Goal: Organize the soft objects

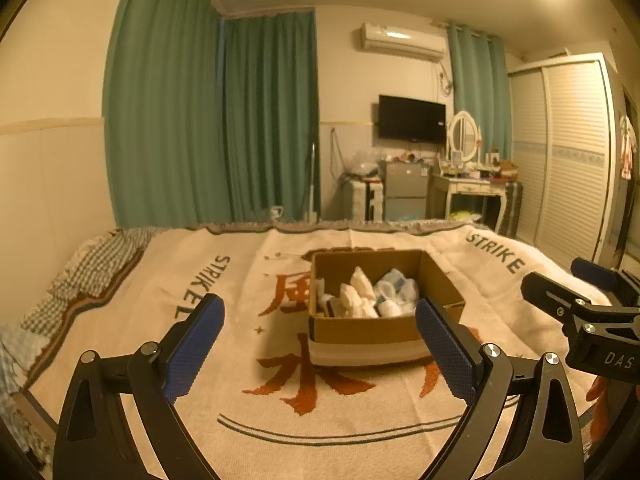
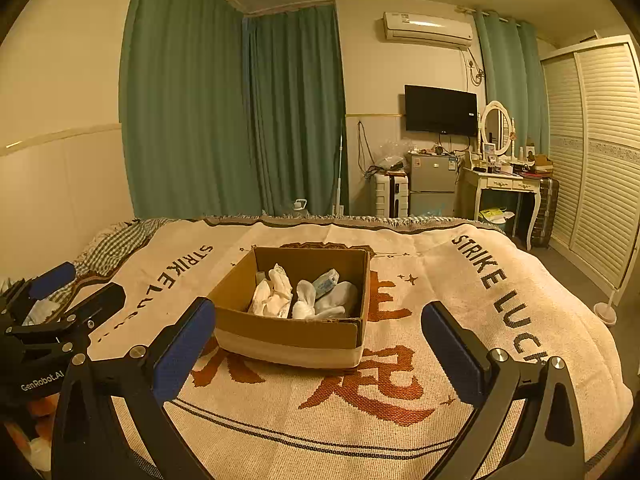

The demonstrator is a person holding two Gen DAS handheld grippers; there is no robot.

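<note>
An open cardboard box [image 1: 360, 330] [image 2: 288, 326] sits in the middle of a bed, on a cream blanket [image 1: 224, 368] [image 2: 420, 320] with red characters. Several white and pale blue rolled socks [image 1: 370, 294] [image 2: 304, 294] lie inside it. My left gripper [image 1: 318, 322] is open, hovering just short of the box with nothing between its blue pads. My right gripper [image 2: 318, 322] is open too, empty, at about the same distance from the box. In the left wrist view the right gripper [image 1: 576, 284] shows at the right edge, and the left gripper [image 2: 74, 286] shows at the left edge of the right wrist view.
A checked cover [image 1: 96, 264] lies at the bed's far left. Beyond the bed stand green curtains [image 1: 208, 120], a small fridge [image 2: 432, 184], a dressing table with mirror [image 2: 504, 176], a wall television [image 2: 440, 110] and a louvred wardrobe [image 2: 592, 160].
</note>
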